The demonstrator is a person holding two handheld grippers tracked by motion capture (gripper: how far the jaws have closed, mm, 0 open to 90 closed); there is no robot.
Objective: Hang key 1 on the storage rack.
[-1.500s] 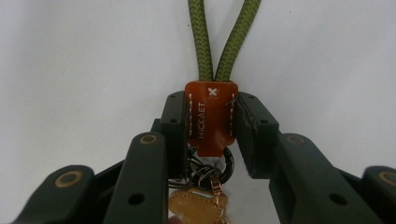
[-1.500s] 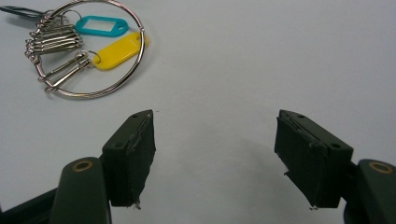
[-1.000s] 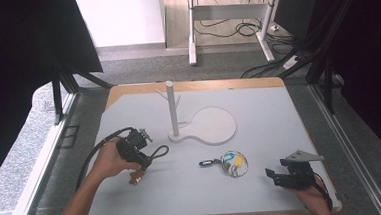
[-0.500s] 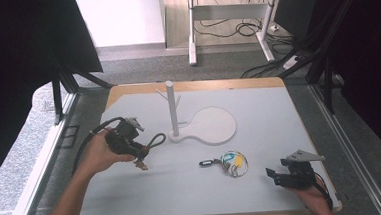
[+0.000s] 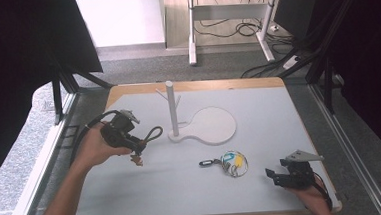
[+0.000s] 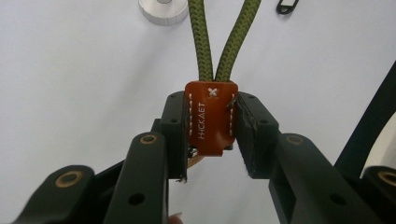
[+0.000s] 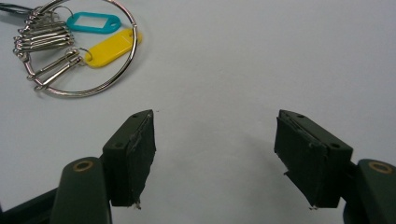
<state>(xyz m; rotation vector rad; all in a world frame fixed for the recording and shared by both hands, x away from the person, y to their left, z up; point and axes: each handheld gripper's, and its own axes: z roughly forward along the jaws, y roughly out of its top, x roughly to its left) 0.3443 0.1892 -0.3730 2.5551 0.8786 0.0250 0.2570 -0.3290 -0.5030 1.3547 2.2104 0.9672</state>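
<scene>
Brown leather tab (image 6: 211, 117) of an olive cord loop (image 6: 224, 39), pinched between the left gripper (image 5: 121, 133) jaws above the grey desk (image 5: 258, 108); cord runs lengthwise toward the white peg stand (image 5: 171, 108). Right gripper (image 7: 215, 158) jaws spread, near a key ring (image 7: 77, 49).

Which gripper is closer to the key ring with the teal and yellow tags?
Right. The right gripper sits just right of the key ring; the left gripper is farther off to its left, holding a green cord loop.
</scene>
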